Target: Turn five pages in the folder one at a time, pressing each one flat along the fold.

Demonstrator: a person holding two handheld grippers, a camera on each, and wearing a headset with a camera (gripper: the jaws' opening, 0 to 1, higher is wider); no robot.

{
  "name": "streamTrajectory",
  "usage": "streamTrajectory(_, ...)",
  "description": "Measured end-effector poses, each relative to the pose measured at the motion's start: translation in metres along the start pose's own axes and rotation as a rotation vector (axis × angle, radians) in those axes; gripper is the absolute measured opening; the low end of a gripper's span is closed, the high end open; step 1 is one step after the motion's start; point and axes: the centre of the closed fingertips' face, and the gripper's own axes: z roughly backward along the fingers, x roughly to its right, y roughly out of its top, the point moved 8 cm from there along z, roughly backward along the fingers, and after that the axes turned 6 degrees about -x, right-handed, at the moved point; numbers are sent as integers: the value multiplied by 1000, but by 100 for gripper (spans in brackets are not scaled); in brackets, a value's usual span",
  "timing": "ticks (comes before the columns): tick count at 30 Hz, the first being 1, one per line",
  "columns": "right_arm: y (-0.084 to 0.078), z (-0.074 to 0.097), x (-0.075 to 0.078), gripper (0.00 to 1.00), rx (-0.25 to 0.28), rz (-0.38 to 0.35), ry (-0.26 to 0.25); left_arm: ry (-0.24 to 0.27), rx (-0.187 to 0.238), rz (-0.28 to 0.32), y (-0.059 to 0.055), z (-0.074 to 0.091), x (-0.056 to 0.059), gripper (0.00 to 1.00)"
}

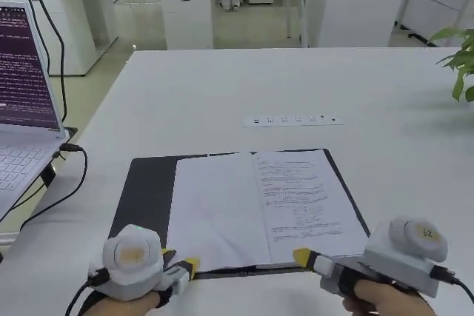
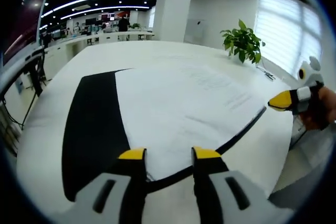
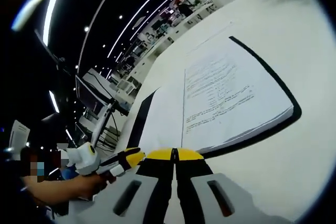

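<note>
The left tool (image 1: 181, 263) sits low on the person's left, held from beneath by the left hand (image 1: 122, 305). Its two yellow-tipped jaws stand spread apart with a clear gap between them. The right tool (image 1: 304, 257) is gripped by the right hand (image 1: 389, 301) on the person's right, its jaws pressed together tip to tip. Both tools point inward toward each other, their tips well apart.

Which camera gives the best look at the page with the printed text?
The head view: the printed page lies whole and nearly square-on in the open folder. The right gripper view shows it whole but slanted. The left gripper view catches it at a shallow angle, text faint.
</note>
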Motion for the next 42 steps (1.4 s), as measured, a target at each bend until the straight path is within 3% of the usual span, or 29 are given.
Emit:
streamTrajectory(2,9,9,-1,0,14,15,-6,-25,16,32,8,7,7,35)
streamTrajectory(3,15,14,0,0,33,44,-20,-45,57,60,15,12,13,34)
streamTrajectory(6,27,26,-1,3,73,68,-38,-69,107,129,27,26,22,37)
streamTrajectory(10,40,39,-2,26,112,83,-63,-70,118,230,35,43,29,55)
streamTrajectory(12,45,46,-2,28,126,96,-67,-60,102,254,36,52,29,59)
streamTrajectory(15,51,54,-1,35,142,135,-88,-56,125,264,40,63,31,61)
streamTrajectory(19,52,63,6,52,148,242,-157,-38,176,237,44,79,33,75)
streamTrajectory(22,50,71,10,58,134,297,-191,-15,180,248,44,90,32,83)
streamTrajectory(26,45,81,15,64,122,332,-207,14,188,229,37,100,31,88)
streamTrajectory(31,42,91,19,77,144,372,-222,57,191,205,27,110,31,98)
streamTrajectory(34,45,96,14,82,165,388,-215,63,188,190,22,113,31,99)
streamTrajectory(38,48,98,8,91,186,467,-221,70,181,173,18,118,31,99)
streamTrajectory(40,47,98,7,100,190,496,-221,77,187,146,17,119,32,99)
streamTrajectory(41,46,99,5,99,182,526,-216,85,180,125,17,120,32,99)
streamTrajectory(42,48,100,6,100,198,546,-242,88,180,118,17,121,32,99)
